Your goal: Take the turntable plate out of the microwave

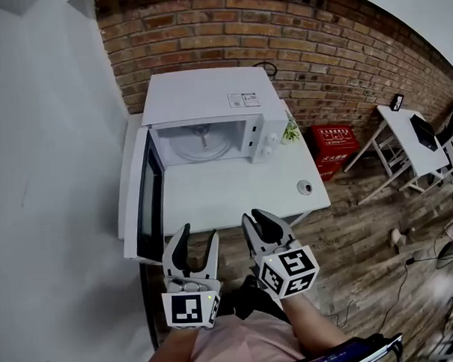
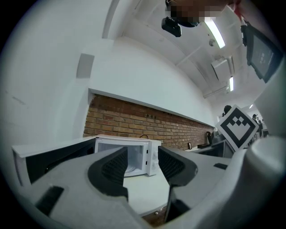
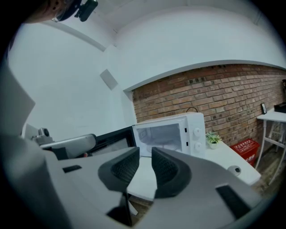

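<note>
A white microwave stands at the back of a white table, with its door swung wide open to the left. The glass turntable plate lies flat inside the cavity. Both grippers hover short of the table's near edge and point at the oven. My left gripper is open with a wide gap and holds nothing. My right gripper is open by a narrow gap, also holding nothing. The left gripper view frames the microwave between the jaws of the left gripper. The right gripper view shows the microwave above the right gripper.
A small potted plant stands right of the microwave, and a small round object lies near the table's right edge. A red crate and a white folding table stand on the wooden floor to the right. A brick wall runs behind.
</note>
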{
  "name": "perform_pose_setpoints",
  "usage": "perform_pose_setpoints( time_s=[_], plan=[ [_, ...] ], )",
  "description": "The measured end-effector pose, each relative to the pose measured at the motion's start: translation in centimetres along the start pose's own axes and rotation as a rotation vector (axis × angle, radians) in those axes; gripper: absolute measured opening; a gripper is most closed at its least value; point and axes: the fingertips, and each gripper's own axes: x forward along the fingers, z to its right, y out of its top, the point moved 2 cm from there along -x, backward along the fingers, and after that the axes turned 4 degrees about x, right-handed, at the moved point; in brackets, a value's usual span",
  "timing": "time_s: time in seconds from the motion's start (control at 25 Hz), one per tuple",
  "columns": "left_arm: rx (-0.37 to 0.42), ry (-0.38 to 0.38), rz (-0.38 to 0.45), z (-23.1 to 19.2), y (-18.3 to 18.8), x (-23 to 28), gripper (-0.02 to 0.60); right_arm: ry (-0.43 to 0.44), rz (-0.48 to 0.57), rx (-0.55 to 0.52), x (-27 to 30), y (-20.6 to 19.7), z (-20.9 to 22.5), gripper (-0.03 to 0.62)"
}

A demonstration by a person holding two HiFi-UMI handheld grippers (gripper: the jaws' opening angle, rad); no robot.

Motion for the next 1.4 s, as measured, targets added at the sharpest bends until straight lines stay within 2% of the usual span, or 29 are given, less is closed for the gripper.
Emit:
perform_pose_setpoints(
  time_s=[0.36, 0.64, 0.92, 1.16, 1.4],
  plan=[
    [-0.013, -0.002, -0.079, -1.4, -3.7, 5.5, 0.212, -0.008, -0.048, 0.052, 5.3, -1.5, 4.1, 0.091],
    [0.005, 0.056, -0.119, -4.3, -5.1, 12.4, 0.212, 0.042, -0.088, 0.105, 12.1, -1.3, 8.1, 0.091],
    [0.053, 0.145, -0.113, -6.5, -3.6, 18.0, 0.212, 0.139, -0.087, 0.131, 17.9, 1.5, 10.6, 0.091],
    [0.078, 0.195, -0.086, -7.9, -1.9, 20.6, 0.212, 0.217, -0.072, 0.116, 21.2, 4.2, 10.5, 0.091],
    [0.06, 0.217, -0.136, -9.2, -3.7, 21.8, 0.212, 0.23, -0.131, 0.137, 23.7, 2.7, 11.0, 0.094]
  ],
)
